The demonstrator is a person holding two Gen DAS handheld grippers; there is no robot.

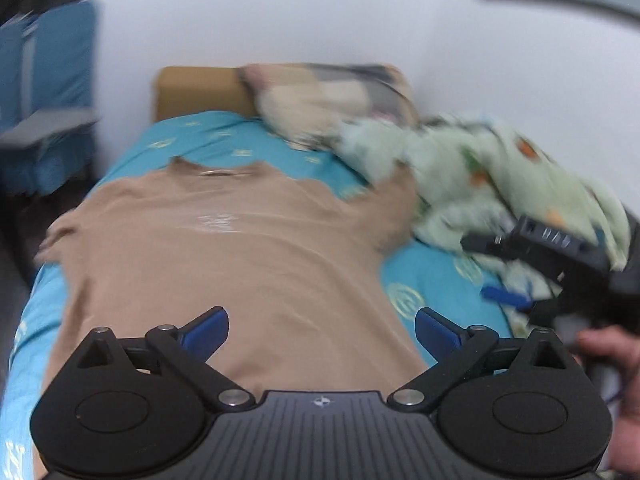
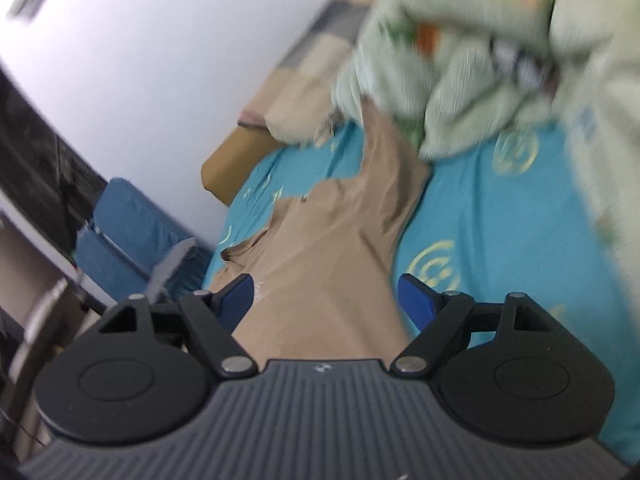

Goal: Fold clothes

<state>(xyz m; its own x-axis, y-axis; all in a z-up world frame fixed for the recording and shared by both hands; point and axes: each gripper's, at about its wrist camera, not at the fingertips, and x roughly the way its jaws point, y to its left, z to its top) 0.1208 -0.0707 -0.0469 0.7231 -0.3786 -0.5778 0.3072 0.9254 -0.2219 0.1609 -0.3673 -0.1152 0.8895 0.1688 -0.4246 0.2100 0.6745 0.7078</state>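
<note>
A tan T-shirt (image 1: 224,248) lies spread flat on the turquoise bed sheet (image 1: 192,140), collar toward the headboard. It also shows in the right wrist view (image 2: 332,248), running away from the gripper. My left gripper (image 1: 322,330) is open above the shirt's lower part, with nothing between its blue pads. My right gripper (image 2: 326,298) is open above the shirt's right side, empty. The right gripper also shows in the left wrist view (image 1: 520,272), off the shirt's right edge, held by a hand.
A crumpled pale green blanket (image 1: 480,176) lies at the right, touching the shirt's right sleeve; it also shows in the right wrist view (image 2: 460,60). A patterned pillow (image 1: 328,96) and tan headboard (image 1: 192,92) are at the far end. A blue chair (image 1: 44,92) stands left of the bed.
</note>
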